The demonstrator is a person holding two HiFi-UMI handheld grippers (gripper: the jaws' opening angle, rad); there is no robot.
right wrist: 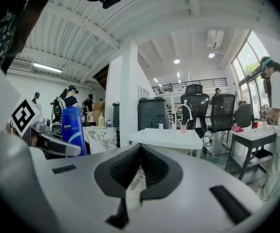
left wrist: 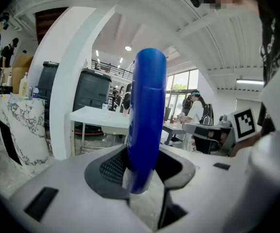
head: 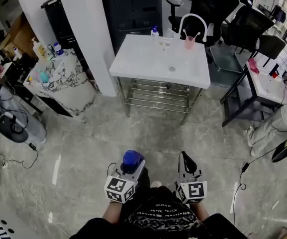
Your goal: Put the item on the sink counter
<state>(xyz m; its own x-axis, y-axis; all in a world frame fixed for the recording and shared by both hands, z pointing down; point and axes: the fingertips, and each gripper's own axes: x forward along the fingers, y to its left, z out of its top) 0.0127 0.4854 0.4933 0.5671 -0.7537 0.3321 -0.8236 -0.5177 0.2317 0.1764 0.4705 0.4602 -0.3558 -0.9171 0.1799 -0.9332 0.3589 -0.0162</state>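
Plastic like this blue bottle (left wrist: 147,106) seems light, stiff and slippery to us, so our left tongs (left wrist: 142,173) grip its lower body while our right tongs (right wrist: 139,171) are closed on nothing.

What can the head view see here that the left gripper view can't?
Only the head view shows the left claw and right claw from above, and the sink's drain. Only the left gripper view shows the pads pinching the blue bottle upright, with the ceiling behind. Both show that bottle, the white sink counter and the marble-patterned cabinet.
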